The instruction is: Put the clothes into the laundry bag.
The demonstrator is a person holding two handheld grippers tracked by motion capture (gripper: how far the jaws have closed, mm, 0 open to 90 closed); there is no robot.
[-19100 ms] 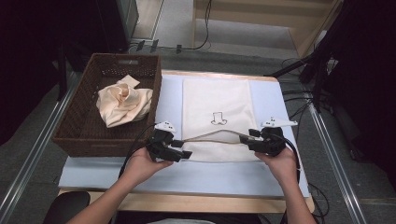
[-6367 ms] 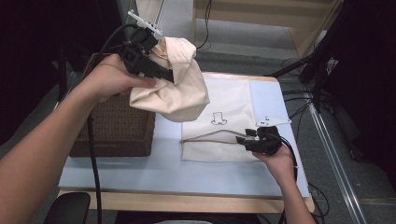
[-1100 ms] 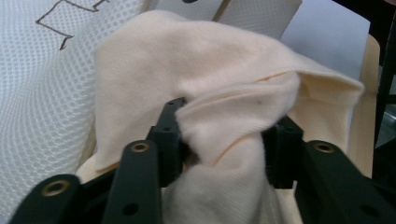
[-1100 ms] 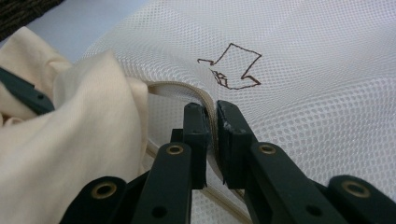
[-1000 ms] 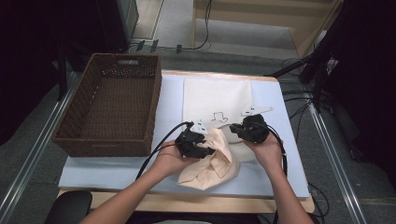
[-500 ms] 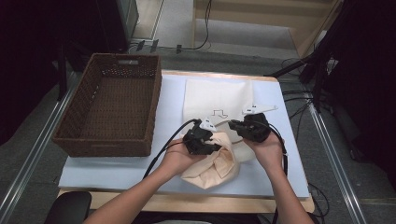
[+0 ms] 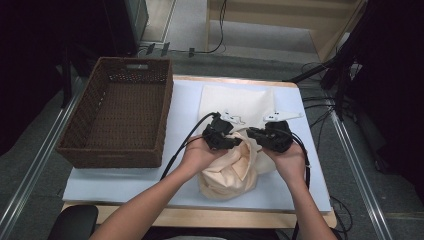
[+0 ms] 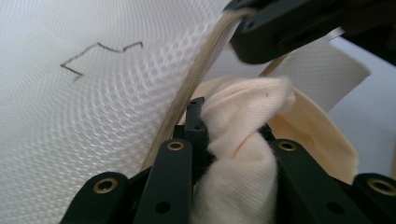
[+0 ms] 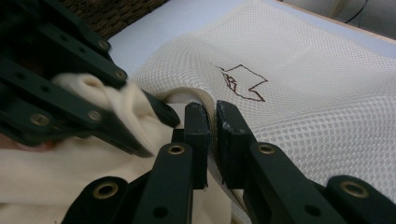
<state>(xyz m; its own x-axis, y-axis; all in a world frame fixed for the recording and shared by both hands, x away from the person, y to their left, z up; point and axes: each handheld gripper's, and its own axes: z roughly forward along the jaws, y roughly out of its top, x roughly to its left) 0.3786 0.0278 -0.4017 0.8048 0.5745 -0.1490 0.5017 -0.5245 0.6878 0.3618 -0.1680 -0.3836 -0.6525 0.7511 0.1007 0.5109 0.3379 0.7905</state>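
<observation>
Person with two hand-held grippers: bare forearms, black two-jaw tools.

Left gripper (image 7: 239, 142): matt black body, black cable (image 7: 186, 142) trailing from it, pale grey three-cornered plate (image 7: 231, 117) on top. Right gripper (image 7: 251, 133): same black body, black cable looping along its outer side, grey three-cornered plate (image 7: 281, 115) on top. In both gripper views the jaws are flat black link bars joined by brass-coloured rivets (image 9: 176, 149), with smaller plain holes lower down; the right gripper's pad tips look slightly scuffed. No sleeves show on the forearms (image 7: 150, 205).
</observation>
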